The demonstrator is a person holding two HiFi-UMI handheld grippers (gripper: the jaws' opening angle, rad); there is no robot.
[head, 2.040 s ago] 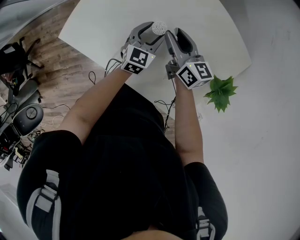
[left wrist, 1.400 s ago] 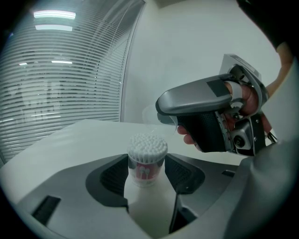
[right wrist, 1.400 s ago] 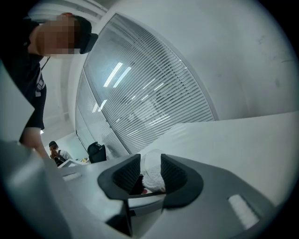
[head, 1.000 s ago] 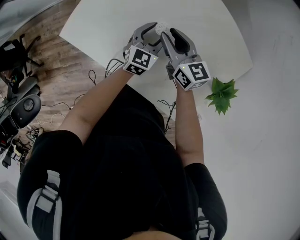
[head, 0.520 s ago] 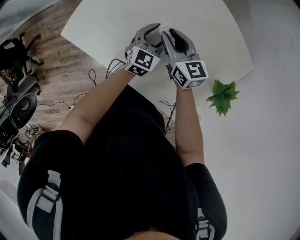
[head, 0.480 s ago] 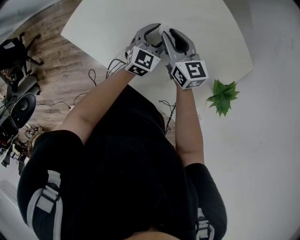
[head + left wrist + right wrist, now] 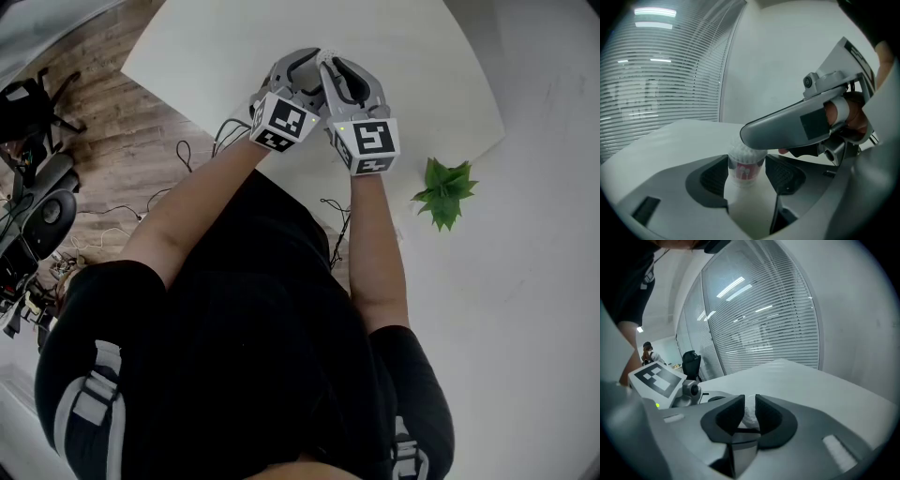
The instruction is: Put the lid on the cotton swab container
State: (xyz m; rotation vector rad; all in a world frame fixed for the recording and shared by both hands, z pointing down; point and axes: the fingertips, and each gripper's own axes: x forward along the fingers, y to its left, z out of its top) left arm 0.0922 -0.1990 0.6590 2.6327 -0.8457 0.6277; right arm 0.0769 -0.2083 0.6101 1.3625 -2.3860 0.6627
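The cotton swab container (image 7: 745, 166) is a clear tub with a red label, packed with white swab heads. It stands upright between the pads of my left gripper (image 7: 747, 177), which is shut on its sides. In the head view only a sliver of the container (image 7: 323, 55) shows between my left gripper (image 7: 307, 64) and my right gripper (image 7: 336, 67). One right finger (image 7: 787, 126) lies across the container's top. My right gripper (image 7: 749, 422) is closing, with a narrow gap through which the swab heads (image 7: 750, 414) show. I cannot make out a lid.
The white table (image 7: 216, 47) carries the work near its front edge. A small green plant (image 7: 445, 192) sits on the floor to the right. Cables (image 7: 202, 150) and office chairs (image 7: 37, 103) are on the wood floor to the left.
My right gripper has swung left and over the container's top, its marker cube turning toward me. The left gripper has stayed put on the container.
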